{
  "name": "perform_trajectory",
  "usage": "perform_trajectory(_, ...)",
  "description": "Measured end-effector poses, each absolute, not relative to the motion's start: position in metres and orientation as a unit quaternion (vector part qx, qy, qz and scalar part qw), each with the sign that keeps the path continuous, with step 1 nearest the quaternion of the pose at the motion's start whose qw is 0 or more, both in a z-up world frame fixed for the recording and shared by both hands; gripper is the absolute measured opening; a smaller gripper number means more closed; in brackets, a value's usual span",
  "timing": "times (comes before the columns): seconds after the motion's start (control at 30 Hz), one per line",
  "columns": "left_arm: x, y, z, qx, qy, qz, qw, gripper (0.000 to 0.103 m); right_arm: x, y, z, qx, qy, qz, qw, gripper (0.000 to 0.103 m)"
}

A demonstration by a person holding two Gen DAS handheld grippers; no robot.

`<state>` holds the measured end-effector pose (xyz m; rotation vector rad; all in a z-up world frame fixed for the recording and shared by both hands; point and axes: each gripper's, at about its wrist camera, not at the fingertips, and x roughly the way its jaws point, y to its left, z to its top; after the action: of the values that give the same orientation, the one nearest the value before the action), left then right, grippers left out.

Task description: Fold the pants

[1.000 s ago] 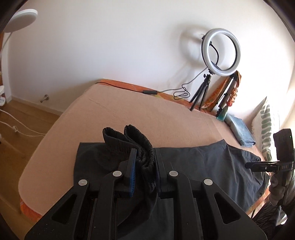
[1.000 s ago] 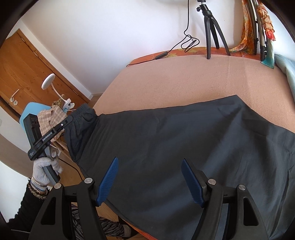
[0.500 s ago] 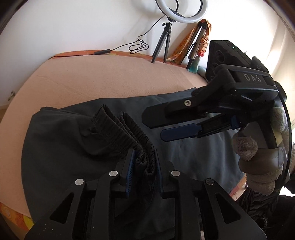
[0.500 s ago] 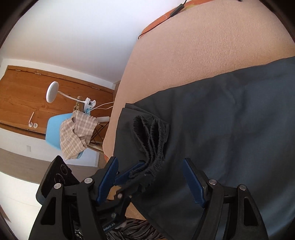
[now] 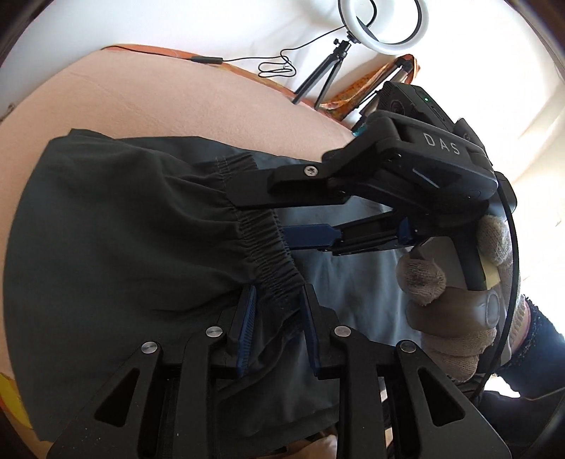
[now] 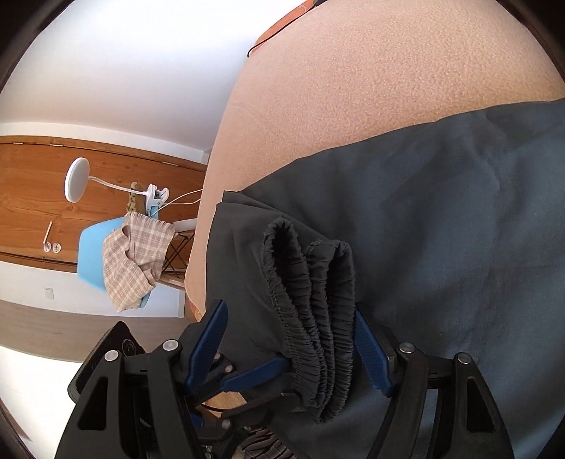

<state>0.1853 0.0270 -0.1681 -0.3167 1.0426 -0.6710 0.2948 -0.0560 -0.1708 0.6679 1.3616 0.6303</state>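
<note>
Dark grey pants (image 5: pixel 116 247) lie on the peach bed (image 5: pixel 159 102). My left gripper (image 5: pixel 277 303) is shut on the bunched elastic waistband (image 5: pixel 272 261) and holds it over the spread fabric. My right gripper (image 5: pixel 282 219) comes in from the right, open, its jaws standing on either side of the waistband further along. In the right wrist view the folded waistband (image 6: pixel 314 317) stands between my right gripper's (image 6: pixel 289 328) open blue pads (image 6: pixel 367 342), with the left gripper's fingers (image 6: pixel 257 370) clamped on it from below left. The pant legs (image 6: pixel 441 219) spread to the right.
A ring light on a tripod (image 5: pixel 383 28) and a cable (image 5: pixel 275 65) stand at the bed's far edge. A blue chair with a checked cloth (image 6: pixel 130 257), a white clip lamp (image 6: pixel 76 180) and a wooden door are beyond the bed's left end.
My left gripper has carried the waistband across over the pant legs. My right gripper has come in and now has the waistband between its open jaws.
</note>
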Motion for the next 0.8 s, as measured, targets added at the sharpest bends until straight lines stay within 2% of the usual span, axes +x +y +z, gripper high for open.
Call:
perform_trajectory(0.13,0.179,0.012,-0.167,-0.116,0.482,-0.321,0.807,0.024,0.293,-0.053,-0.168,0.28,0.609,0.272,0.691,0.069)
perform_trajectory(0.17,0.177,0.012,-0.165,-0.115,0.483,-0.322,0.806,0.024,0.293,-0.05,-0.167,0.265,0.61,0.27,0.696,0.064)
perform_trajectory(0.23,0.174,0.014,-0.161,-0.112,0.481,-0.322,0.808,0.024,0.292,-0.044,-0.164,0.23,0.613,0.261,0.709,0.054)
perform_trajectory(0.3,0.168,0.017,-0.153,-0.093,0.473,-0.317,0.817,0.024,0.291,-0.039,-0.162,0.201,0.613,0.256,0.72,0.031)
perform_trajectory(0.4,0.157,0.027,-0.141,-0.08,0.451,-0.302,0.836,0.024,0.287,-0.039,-0.156,0.189,0.6,0.263,0.732,0.019)
perform_trajectory(0.67,0.138,0.066,-0.105,-0.083,0.377,-0.251,0.888,0.027,0.275,-0.083,-0.127,0.2,0.563,0.283,0.75,0.015)
perform_trajectory(0.8,0.147,0.062,-0.103,-0.051,0.378,-0.23,0.895,0.027,0.265,-0.12,-0.124,0.21,0.563,0.273,0.751,0.015)
